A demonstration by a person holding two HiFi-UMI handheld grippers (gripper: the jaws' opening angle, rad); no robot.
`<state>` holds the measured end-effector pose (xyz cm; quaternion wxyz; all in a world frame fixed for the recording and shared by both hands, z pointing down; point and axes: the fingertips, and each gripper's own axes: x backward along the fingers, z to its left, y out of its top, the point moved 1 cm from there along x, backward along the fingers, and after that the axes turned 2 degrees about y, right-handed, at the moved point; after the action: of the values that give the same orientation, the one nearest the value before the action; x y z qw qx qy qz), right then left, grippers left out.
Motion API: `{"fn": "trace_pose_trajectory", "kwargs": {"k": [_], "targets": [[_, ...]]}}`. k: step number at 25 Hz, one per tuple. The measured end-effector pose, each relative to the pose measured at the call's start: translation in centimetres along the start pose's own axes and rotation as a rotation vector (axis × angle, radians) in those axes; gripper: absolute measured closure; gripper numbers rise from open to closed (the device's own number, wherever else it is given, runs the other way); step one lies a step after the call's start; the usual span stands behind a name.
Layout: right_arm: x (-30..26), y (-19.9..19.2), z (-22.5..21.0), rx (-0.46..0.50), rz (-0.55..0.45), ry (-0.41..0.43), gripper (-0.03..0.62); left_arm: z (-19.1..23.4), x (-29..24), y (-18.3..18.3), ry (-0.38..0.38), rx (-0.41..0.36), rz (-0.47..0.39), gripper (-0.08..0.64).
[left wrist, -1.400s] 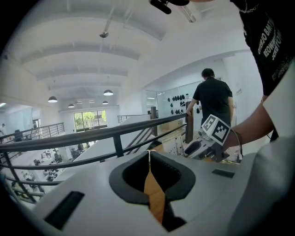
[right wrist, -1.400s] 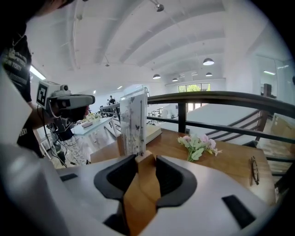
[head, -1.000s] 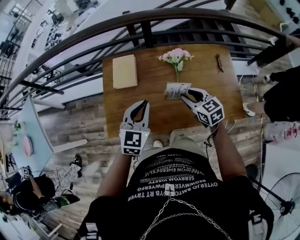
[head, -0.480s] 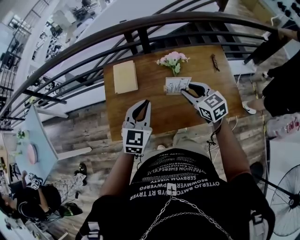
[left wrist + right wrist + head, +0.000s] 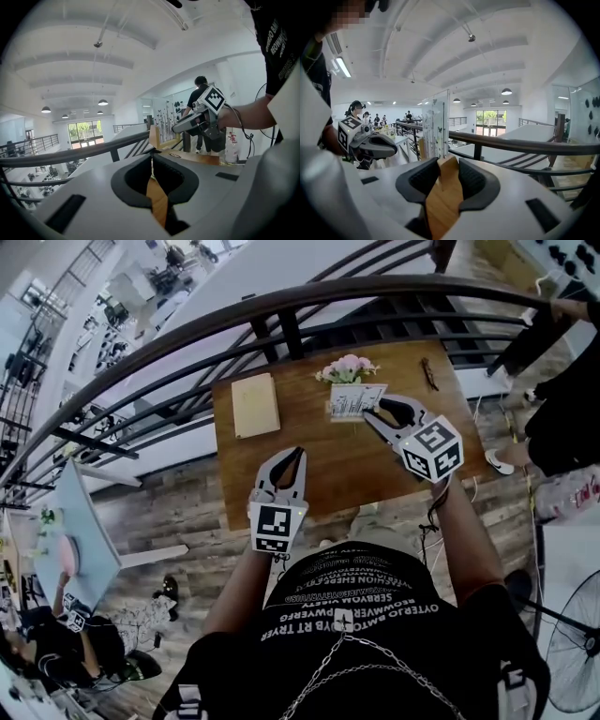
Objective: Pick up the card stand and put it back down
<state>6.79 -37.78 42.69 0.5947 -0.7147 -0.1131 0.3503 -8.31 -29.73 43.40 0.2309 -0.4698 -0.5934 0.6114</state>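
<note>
The card stand (image 5: 355, 400), a printed card upright in a small wooden base, is at the far middle of the wooden table (image 5: 328, 470), just in front of the pink flowers (image 5: 347, 367). My right gripper (image 5: 372, 409) is shut on its wooden base (image 5: 443, 187), and the card (image 5: 436, 124) rises above the jaws. No table shows under it in the right gripper view. My left gripper (image 5: 297, 455) hovers over the table's near edge, shut and holding nothing. In the left gripper view the right gripper (image 5: 197, 122) shows at the right.
A tan notebook (image 5: 255, 405) lies at the table's far left and a small dark object (image 5: 429, 374) at its far right. A dark metal railing (image 5: 281, 306) curves just beyond the table. A person (image 5: 562, 409) stands at the right, with a fan (image 5: 572, 643) at the lower right.
My right gripper has carried the card stand away from me, closer to the flowers. The left gripper has stayed near the table's near edge.
</note>
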Motion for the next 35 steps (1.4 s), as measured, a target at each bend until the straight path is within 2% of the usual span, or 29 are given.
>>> {"fn": "trace_pose_trajectory", "kwargs": {"k": [10, 19, 27, 35], "targets": [[0.2, 2.4, -0.9, 0.034, -0.016, -0.022, 0.446, 1.5, 0.6, 0.2, 0.025, 0.006, -0.009, 0.525], [-0.7, 2.7, -1.4, 0.028, -0.016, -0.030, 0.446, 1.5, 0.1, -0.5, 0.010, 0.015, 0.011, 0.525], [-1.3, 0.3, -2.6, 0.004, 0.024, -0.040, 0.446, 1.1, -1.9, -1.1, -0.013, 0.033, 0.027, 0.525], [-1.8, -3.0, -4.9, -0.061, 0.058, -0.044, 0.446, 0.7, -5.1, 0.7, -0.036, 0.033, 0.004, 0.525]]}}
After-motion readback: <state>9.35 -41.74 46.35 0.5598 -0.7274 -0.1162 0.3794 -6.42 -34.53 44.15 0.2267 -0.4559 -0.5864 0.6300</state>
